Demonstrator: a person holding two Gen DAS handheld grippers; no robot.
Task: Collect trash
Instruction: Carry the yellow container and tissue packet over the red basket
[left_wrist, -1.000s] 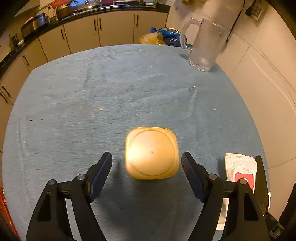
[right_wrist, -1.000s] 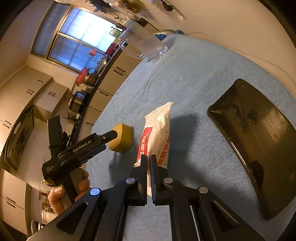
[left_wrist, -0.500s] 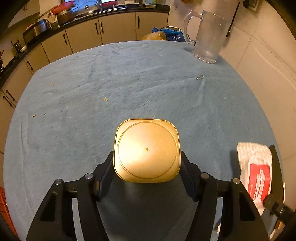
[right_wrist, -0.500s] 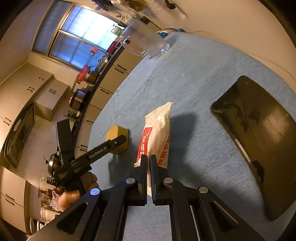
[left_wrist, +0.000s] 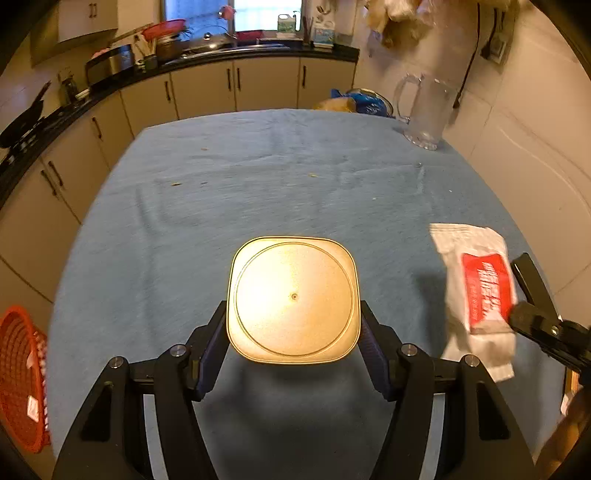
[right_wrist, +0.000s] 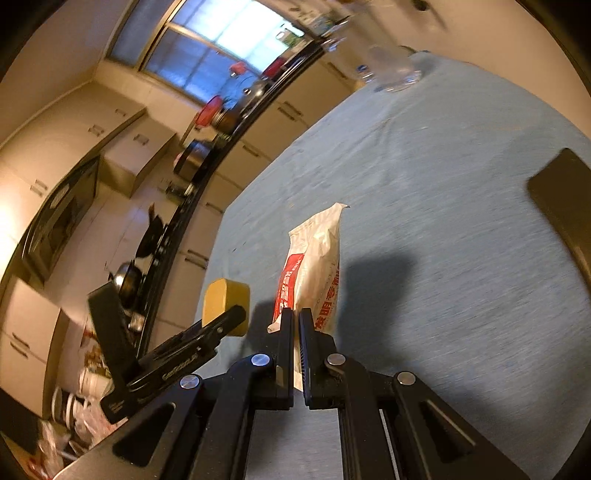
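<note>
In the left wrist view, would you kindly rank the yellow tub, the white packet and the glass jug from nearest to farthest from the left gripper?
1. Yellow tub: clamped in the left gripper.
2. White packet: off to the right.
3. Glass jug: far right corner of the table.

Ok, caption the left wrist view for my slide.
Left tongs grip a yellow tub above the blue table.
</note>
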